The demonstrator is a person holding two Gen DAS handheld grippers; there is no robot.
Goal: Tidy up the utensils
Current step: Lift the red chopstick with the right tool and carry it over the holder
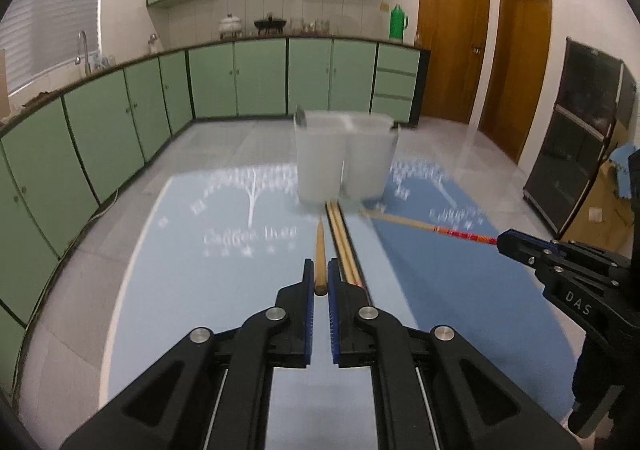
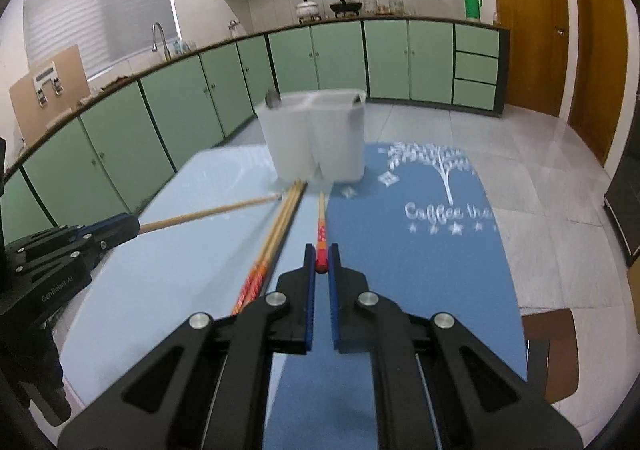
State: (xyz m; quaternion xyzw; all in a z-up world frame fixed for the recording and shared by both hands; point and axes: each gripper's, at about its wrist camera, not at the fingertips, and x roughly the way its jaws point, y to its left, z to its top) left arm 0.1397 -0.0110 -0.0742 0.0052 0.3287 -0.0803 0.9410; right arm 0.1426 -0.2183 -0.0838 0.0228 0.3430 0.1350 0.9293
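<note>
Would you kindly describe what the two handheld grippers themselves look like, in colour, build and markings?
Both are matte black, angular linkage frames with round silver pivot bolts. The left gripper and right gripper each end in two flat fingers lined with ribbed blue pads. Seen from the side, the right one's body reads "DAS" in white, and the left one's "GenRobot.AI". No cables or sleeves show.

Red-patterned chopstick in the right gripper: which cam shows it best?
Right wrist: the red-patterned chopstick runs centred from between the right gripper fingers toward the holder. Left wrist shows it side-on, smaller and blurred.
</note>
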